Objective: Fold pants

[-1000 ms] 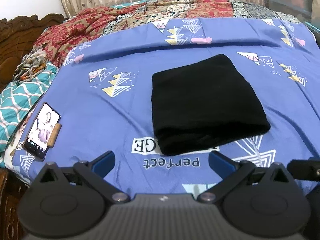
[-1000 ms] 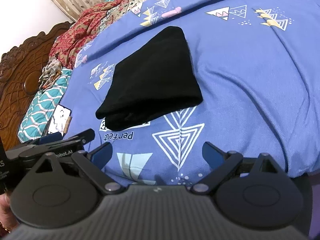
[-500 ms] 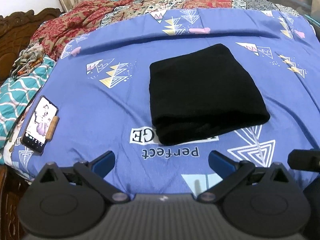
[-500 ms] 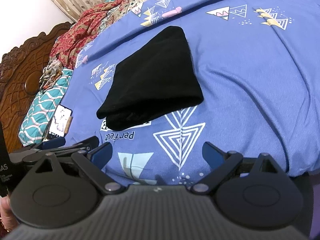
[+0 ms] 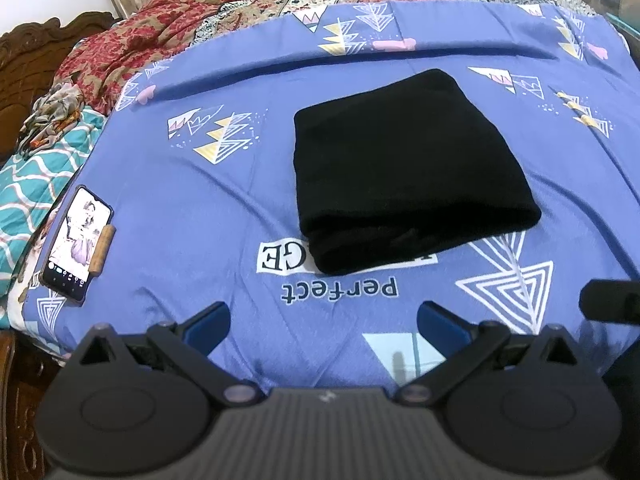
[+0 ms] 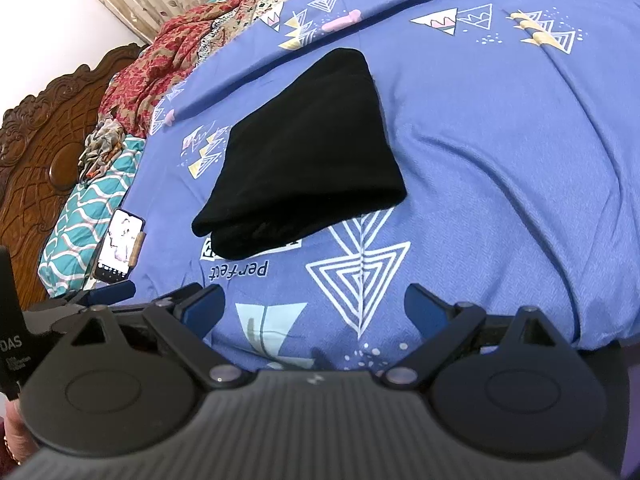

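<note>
The black pants (image 5: 400,168) lie folded into a compact rectangle on the blue patterned bedsheet (image 5: 224,208); they also show in the right wrist view (image 6: 304,164). My left gripper (image 5: 324,324) is open and empty, hanging over the near edge of the bed, short of the pants. My right gripper (image 6: 314,308) is open and empty too, near the bed's front edge, to the right of the left one. Part of the left gripper (image 6: 108,294) shows at the left of the right wrist view.
A phone (image 5: 76,242) with a lit screen lies on the sheet's left edge, also in the right wrist view (image 6: 118,246). A teal pillow (image 5: 32,184), a red patterned blanket (image 5: 168,28) and a carved wooden headboard (image 6: 36,148) lie to the left and back.
Both grippers have drawn back slightly from the pants toward the bed's near edge. The pants have not moved. Both jaws stay open.
</note>
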Tool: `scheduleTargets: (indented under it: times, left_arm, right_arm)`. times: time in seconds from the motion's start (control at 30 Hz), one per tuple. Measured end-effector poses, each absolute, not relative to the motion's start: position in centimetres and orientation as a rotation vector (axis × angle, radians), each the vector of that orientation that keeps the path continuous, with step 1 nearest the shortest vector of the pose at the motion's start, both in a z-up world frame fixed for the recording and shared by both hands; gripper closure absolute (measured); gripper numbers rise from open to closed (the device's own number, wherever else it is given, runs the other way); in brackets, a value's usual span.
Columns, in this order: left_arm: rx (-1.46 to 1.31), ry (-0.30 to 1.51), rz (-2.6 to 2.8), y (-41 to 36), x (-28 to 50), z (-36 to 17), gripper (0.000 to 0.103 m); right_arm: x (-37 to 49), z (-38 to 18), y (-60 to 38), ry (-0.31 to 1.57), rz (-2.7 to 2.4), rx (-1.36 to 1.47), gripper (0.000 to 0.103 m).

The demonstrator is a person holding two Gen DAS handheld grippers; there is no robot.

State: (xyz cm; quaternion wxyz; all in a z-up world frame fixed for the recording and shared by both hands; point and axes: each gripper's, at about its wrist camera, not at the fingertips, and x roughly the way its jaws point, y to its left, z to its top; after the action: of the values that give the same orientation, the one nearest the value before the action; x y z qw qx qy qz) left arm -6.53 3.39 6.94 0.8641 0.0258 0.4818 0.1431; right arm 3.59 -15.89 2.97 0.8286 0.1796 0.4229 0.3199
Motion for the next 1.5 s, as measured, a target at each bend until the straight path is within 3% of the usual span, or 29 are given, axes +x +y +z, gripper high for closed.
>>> scheduleTargets:
  times: [1.5]
  left_arm:
    - [0.049, 1.123, 0.342, 3.8, -7.1, 4.8, 0.0]
  right_arm:
    - [4.0, 2.3, -16.2, 0.939, 0.679, 0.4, 0.005]
